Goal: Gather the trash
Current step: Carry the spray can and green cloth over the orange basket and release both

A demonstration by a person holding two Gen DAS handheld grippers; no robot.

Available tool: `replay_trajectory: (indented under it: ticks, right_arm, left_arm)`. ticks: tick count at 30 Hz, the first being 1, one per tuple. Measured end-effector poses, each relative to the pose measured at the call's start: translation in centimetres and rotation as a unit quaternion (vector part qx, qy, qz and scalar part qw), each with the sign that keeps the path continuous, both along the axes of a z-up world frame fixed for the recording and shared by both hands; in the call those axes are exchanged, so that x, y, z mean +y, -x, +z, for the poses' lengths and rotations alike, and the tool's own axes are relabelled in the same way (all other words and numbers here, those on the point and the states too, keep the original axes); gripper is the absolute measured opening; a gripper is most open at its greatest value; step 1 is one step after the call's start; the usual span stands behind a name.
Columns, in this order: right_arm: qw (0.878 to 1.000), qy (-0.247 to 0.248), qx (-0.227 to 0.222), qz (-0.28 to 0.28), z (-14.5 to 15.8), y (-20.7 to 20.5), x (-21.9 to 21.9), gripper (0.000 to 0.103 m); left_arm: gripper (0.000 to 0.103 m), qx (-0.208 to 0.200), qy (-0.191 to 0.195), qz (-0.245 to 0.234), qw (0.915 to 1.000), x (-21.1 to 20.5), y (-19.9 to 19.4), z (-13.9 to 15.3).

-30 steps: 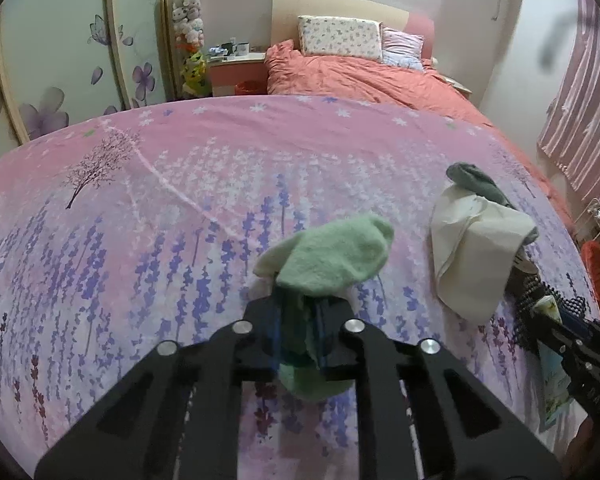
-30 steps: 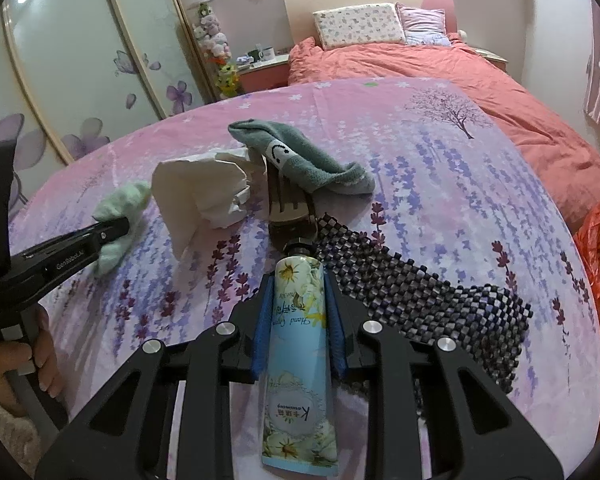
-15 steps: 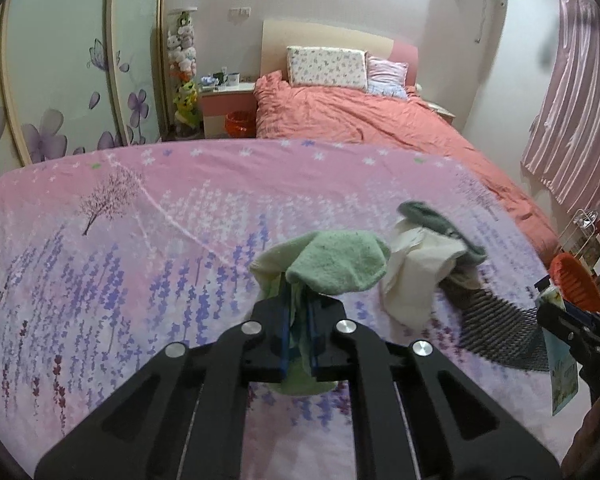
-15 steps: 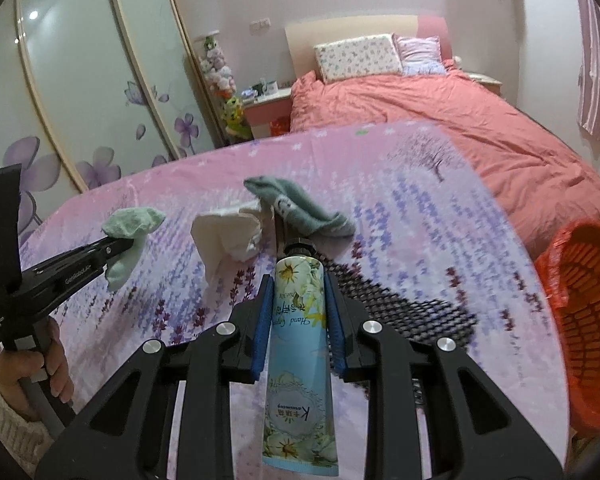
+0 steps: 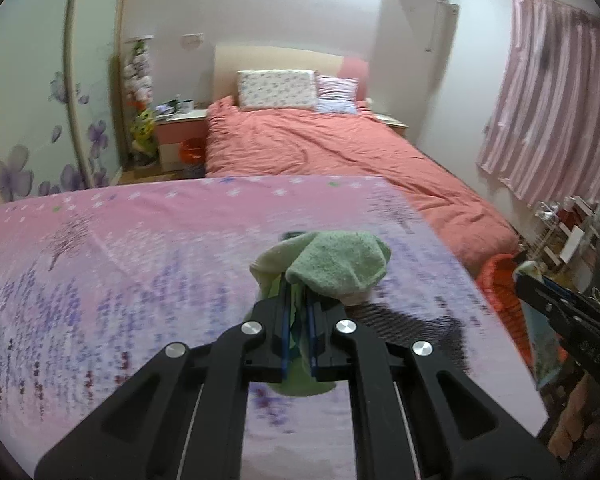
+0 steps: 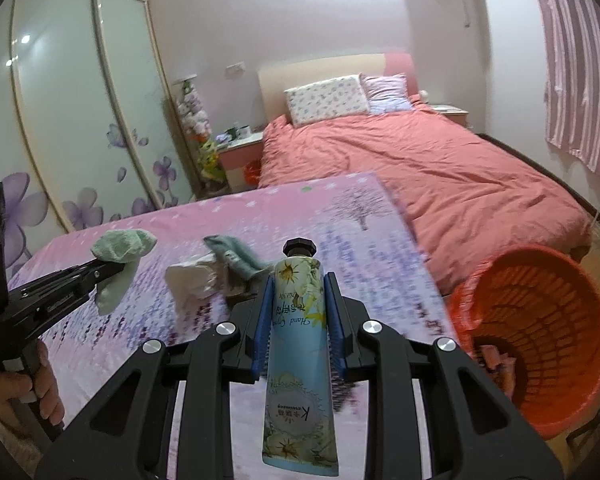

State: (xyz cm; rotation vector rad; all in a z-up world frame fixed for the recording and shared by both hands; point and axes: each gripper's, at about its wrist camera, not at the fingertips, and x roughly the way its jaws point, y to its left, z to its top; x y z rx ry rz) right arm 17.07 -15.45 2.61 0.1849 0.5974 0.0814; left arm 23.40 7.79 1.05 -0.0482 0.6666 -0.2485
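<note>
Both hands are carrying trash toward the orange basket [image 6: 540,332] on the floor beside the table: the left gripper [image 5: 296,320] is clamping a green cloth [image 5: 340,264], the right gripper [image 6: 298,320] a hand-cream tube [image 6: 298,344]. Next, each load probably needs positioning over the basket's rim before release.

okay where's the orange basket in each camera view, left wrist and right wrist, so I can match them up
Left wrist: the orange basket peeks in at the right edge, beyond the purple sheet's corner, partly behind the right claw.
Right wrist: the basket fills the lower right, its open mouth tipped toward the camera, beside the sheet's right edge.
Shared landmark: the flowered pillow at the salmon bed's headboard.
</note>
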Motion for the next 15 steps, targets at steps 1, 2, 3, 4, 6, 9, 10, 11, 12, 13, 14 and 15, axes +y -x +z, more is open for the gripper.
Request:
replay_trajectory:
  ticks: [1, 2, 3, 4, 6, 9, 10, 11, 12, 13, 14, 15]
  right_arm:
    - [1.000, 0.000, -0.003, -0.005, 0.1, 0.1, -0.5, 0.026]
    - [1.000, -0.001, -0.005, -0.010, 0.2, 0.3, -1.1, 0.026]
    - [1.000, -0.001, -0.008, -0.015, 0.3, 0.5, -1.6, 0.026]
    - [1.000, -0.001, -0.010, -0.020, 0.4, 0.7, -2.2, 0.026]
    - [0.999, -0.002, -0.014, -0.030, 0.5, 0.9, -3.3, 0.026]
    - [0.998, -0.005, -0.019, -0.051, 0.7, 1.5, -5.7, 0.026]
    - [0.998, -0.006, -0.020, -0.056, 0.6, 1.6, -6.2, 0.026]
    - [0.998, -0.006, -0.021, -0.064, 0.6, 1.8, -7.1, 0.026]
    - [0.997, -0.006, -0.022, -0.071, 0.6, 1.9, -7.7, 0.026]
    - [0.997, -0.007, -0.022, -0.079, 0.6, 2.2, -8.6, 0.026]
    - [0.996, -0.008, -0.022, -0.087, 0.5, 2.4, -9.5, 0.026]
    - [0.995, -0.009, -0.022, -0.094, 0.4, 2.5, -10.3, 0.026]
  left_arm:
    - [0.008, -0.001, 0.002, -0.007, 1.0000, -0.7, 0.1, 0.2]
    - [0.008, -0.003, 0.003, -0.015, 0.9999, -1.6, 0.2, 0.4]
    - [0.008, -0.005, 0.004, -0.022, 0.9997, -2.2, 0.3, 0.7]
    - [0.008, -0.006, 0.005, -0.028, 0.9996, -3.0, 0.4, 0.8]
    - [0.008, -0.008, 0.009, -0.044, 0.9990, -4.7, 0.6, 1.0]
    - [0.008, -0.004, 0.019, -0.071, 0.9973, -7.4, 0.9, 1.0]
    - [0.008, -0.003, 0.022, -0.079, 0.9966, -8.4, 0.9, 1.0]
    - [0.008, -0.001, 0.025, -0.091, 0.9956, -9.6, 1.0, 1.0]
    - [0.008, 0.000, 0.027, -0.101, 0.9946, -10.6, 1.2, 1.0]
    - [0.008, 0.001, 0.029, -0.110, 0.9935, -11.6, 1.3, 0.9]
    - [0.008, 0.002, 0.030, -0.122, 0.9920, -12.9, 1.5, 0.9]
    - [0.008, 0.003, 0.031, -0.133, 0.9907, -14.1, 1.6, 0.8]
